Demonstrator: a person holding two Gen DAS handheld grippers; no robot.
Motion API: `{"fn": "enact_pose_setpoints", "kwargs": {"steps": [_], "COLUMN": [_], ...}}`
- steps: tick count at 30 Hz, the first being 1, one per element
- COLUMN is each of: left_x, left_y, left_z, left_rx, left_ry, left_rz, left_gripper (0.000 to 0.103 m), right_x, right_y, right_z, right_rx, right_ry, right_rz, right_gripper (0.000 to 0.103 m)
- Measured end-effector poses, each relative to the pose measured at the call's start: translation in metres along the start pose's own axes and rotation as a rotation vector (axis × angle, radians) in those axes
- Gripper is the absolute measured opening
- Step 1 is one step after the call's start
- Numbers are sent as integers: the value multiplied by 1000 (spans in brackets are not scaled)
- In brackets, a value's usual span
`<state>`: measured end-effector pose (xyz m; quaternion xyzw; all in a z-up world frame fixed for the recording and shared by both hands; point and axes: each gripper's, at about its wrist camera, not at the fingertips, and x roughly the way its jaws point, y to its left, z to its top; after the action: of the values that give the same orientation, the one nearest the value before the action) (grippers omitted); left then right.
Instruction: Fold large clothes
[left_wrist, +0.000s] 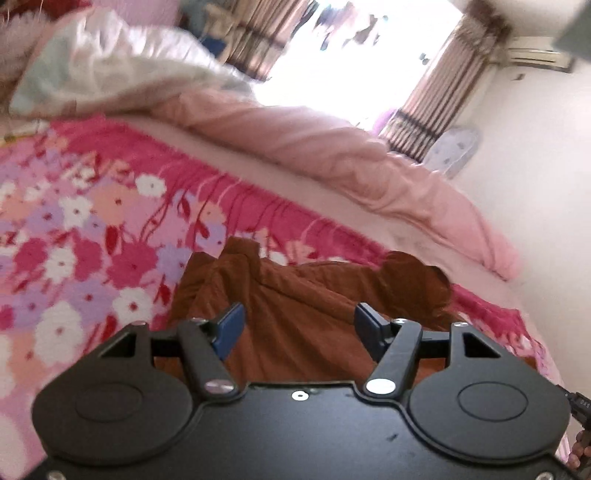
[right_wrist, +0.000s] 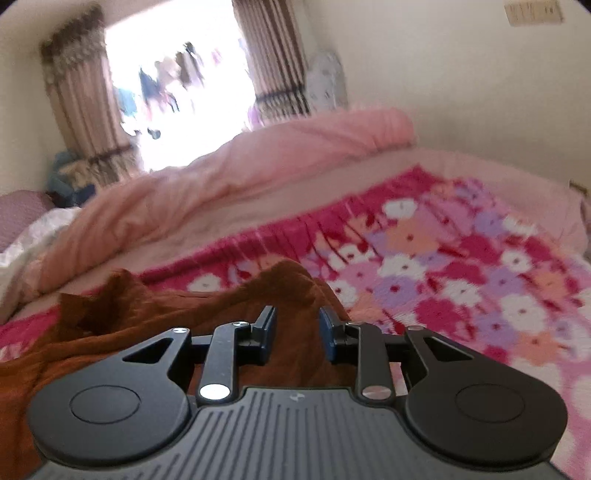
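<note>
From the left wrist view, the left gripper (left_wrist: 297, 325) hangs low over a rumpled brown garment (left_wrist: 295, 295), its jaws well apart with nothing between the blue pads (left_wrist: 231, 325) but air and the cloth beneath. The garment lies straight ahead of the jaws and just under them, spreading away to the far right, where a rounded dark fold stands up near the edge of the bed. Its long axis seems to run left to right across the gripper's line rather than along it. The cloth looks soft and thick, something like corduroy or fleece, creased into ridges. It rests on a fuzzy floral blanket (left_wrist: 81, 221) in pink, white and lilac, and beyond that a plain pink quilt (left_wrist: 332, 147) is bunched along the far side, with striped curtains (left_wrist: 432, 107) framing a bright window.

From the right wrist view, the right gripper (right_wrist: 297, 328) is also open, though its jaws stand closer to one another, and a raised peak of the brown garment (right_wrist: 221, 295) sits directly in front of the gap. Here the cloth stretches off to the near left, bare floral blanket (right_wrist: 461, 258) lying to the right. I would judge that the right gripper is nearer to a graspable fold; a short push forward should take the peak, while the left needs to drop onto flatter cloth. Both views are somewhat blurred.
</note>
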<state>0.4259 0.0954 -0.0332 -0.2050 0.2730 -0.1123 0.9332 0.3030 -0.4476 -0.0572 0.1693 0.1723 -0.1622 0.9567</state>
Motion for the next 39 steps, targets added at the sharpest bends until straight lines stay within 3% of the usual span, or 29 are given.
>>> {"fn": "enact_pose_setpoints", "kwargs": {"steps": [6, 15, 20, 23, 29, 32, 35, 39], "left_x": [-43, -24, -35, -44, -66, -88, -107, -111], "left_y": [-1, 26, 27, 22, 19, 25, 36, 55], "left_z": [-47, -78, -76, -76, -78, -82, -93, -106], "left_rx": [-8, -98, -140, -116, -124, -161, -234, -351], "left_ry": [-3, 55, 37, 23, -6, -48, -104, -100], "left_rz": [-8, -24, -39, -47, -44, -37, -47, -76], "left_gripper": [70, 70, 70, 73, 73, 76, 79, 81], "right_x": [-57, -49, -58, -75, -99, -95, -78, -52], "right_y": [-8, -38, -35, -4, 99, 146, 177, 196], "right_z": [-26, -58, -56, -53, -57, -70, -88, -111], "right_rx": [-39, 24, 66, 18, -129, -214, -260, -275], "right_ry": [-1, 52, 52, -21, -102, -75, -19, 56], "right_rz": [31, -42, -85, -124, 125, 222, 249, 200], "right_gripper": [34, 34, 43, 46, 46, 46, 46, 46]}}
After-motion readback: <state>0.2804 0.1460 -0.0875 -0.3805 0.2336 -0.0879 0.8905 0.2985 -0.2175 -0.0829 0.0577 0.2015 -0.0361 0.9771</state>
